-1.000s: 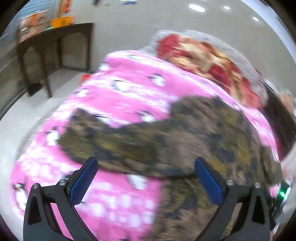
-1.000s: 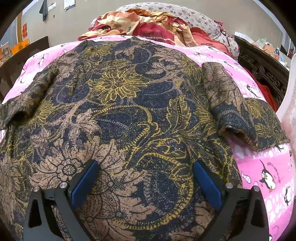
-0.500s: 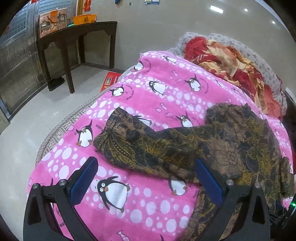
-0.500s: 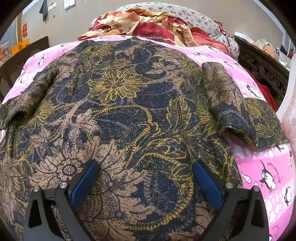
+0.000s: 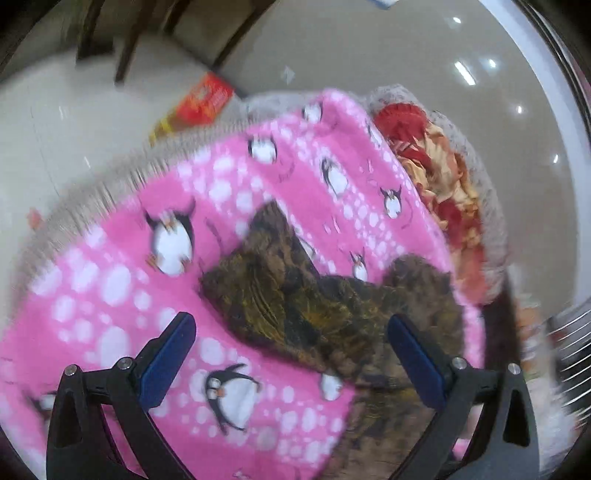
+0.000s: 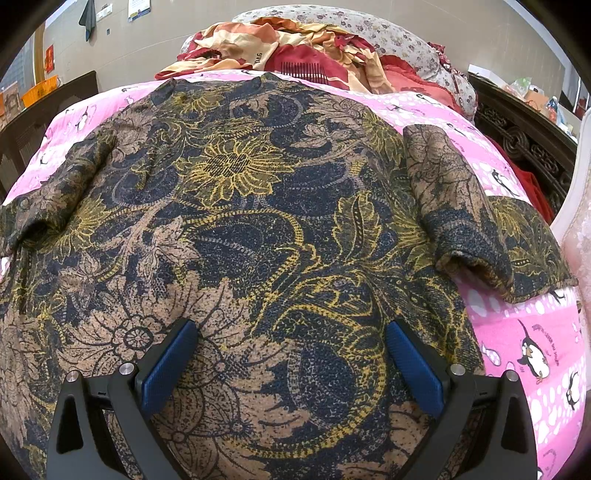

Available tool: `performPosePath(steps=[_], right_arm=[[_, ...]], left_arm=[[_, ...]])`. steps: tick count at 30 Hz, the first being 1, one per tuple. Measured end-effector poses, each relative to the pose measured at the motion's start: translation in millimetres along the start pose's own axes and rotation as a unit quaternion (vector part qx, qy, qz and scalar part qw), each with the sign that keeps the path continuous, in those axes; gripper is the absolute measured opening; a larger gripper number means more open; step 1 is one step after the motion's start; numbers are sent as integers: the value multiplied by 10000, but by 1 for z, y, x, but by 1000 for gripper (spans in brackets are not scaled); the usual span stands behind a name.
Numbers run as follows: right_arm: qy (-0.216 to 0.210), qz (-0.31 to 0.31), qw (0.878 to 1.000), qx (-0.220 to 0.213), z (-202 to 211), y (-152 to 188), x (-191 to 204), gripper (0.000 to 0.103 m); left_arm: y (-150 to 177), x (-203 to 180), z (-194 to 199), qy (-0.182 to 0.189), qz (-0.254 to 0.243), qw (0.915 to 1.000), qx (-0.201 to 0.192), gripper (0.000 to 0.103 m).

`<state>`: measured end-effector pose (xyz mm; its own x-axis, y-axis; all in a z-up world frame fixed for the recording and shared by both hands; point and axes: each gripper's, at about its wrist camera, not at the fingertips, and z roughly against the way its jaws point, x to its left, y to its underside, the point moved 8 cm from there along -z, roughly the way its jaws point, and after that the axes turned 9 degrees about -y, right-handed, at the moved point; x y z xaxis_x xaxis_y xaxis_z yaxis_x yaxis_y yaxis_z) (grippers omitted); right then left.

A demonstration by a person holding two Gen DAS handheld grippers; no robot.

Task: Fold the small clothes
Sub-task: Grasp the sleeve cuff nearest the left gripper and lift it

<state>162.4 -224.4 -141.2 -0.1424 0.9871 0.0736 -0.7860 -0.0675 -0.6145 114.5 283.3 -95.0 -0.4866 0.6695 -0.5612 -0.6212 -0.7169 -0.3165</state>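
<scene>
A brown, navy and yellow floral shirt [image 6: 258, 221] lies spread flat on a pink penguin blanket [image 6: 524, 332]. Its right sleeve [image 6: 461, 214] is folded in over the body; its left sleeve [image 6: 55, 206] lies out to the left. My right gripper [image 6: 291, 354] is open and empty, low over the shirt's lower middle. In the left wrist view the left sleeve [image 5: 280, 291] lies on the blanket [image 5: 110, 280], just ahead of my open, empty left gripper [image 5: 291, 347]. That view is blurred.
A heap of red and cream bedding [image 6: 295, 48] and a floral pillow [image 6: 388, 33] lie at the bed's far end. A dark carved bed frame [image 6: 524, 136] runs along the right. A dark wooden table [image 5: 122, 44] and tiled floor [image 5: 55, 129] lie left of the bed.
My left gripper has swung and tilted, blurring its view, and now points at the left sleeve from closer. My right gripper and the shirt have not moved.
</scene>
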Motion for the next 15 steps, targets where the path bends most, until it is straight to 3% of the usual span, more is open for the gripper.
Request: performPosePath(steps=[1,4,8,10,12,13,14,15], right_arm=[[-5,-4,10000,0,0,0,0,103],[-1,-1,10000,3,0,0,0,103],[-3,-2,10000,-3,0,0,-1,103],[0,-1,10000,3,0,0,-1,103],[6,4,10000,2,0,0,-1,103],[1,-1,10000,-2,0,0,-1,103],[0,-2,10000,0,0,0,-1,103],[3,-1,10000,3,0,0,-1,103]], left_arm=[[2,-2,-8,213,57,9997,137,103],[1,4,-30,371,457,9980,217,102],[-13,11,-39,572,870,9946,-32,102],[-19,9,-42,456,914,9947,-113,102],[-20,5,-40,223,823,9961,-215,92],[-18,3,-40,-23,718,9972,-215,64],[-18,4,-44,-199,663,9975,-143,13],[-11,8,-50,-520,664,9964,89,7]])
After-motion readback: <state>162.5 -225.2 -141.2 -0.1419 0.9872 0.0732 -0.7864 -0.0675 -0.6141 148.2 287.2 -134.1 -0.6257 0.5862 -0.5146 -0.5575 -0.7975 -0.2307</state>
